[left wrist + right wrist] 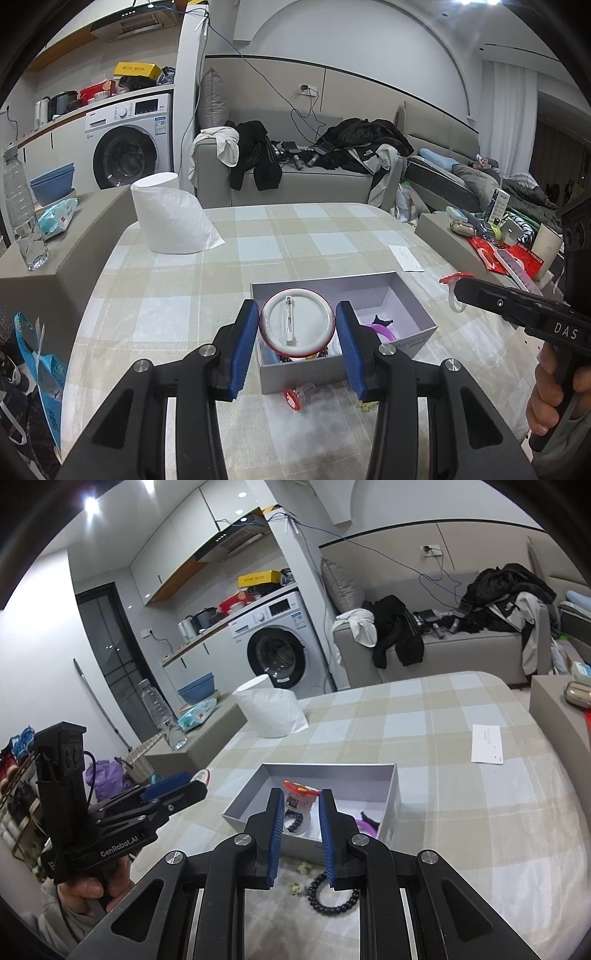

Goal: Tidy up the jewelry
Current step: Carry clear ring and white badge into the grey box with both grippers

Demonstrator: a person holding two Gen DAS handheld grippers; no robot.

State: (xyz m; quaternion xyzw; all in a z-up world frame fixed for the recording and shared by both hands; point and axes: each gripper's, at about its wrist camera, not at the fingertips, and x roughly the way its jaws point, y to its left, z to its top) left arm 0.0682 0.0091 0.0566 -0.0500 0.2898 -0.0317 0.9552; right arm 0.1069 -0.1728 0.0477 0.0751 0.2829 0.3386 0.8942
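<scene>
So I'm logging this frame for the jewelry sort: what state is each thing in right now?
Left hand-held gripper: shut on the round pin badge, held above the box.
Right hand-held gripper: shut on the small packet, over the box.
Grey box: open, no lid on, purple item inside.
Dark bead bracelet: lying on the tablecloth, outside the box.
Washing machine: door closed.
</scene>
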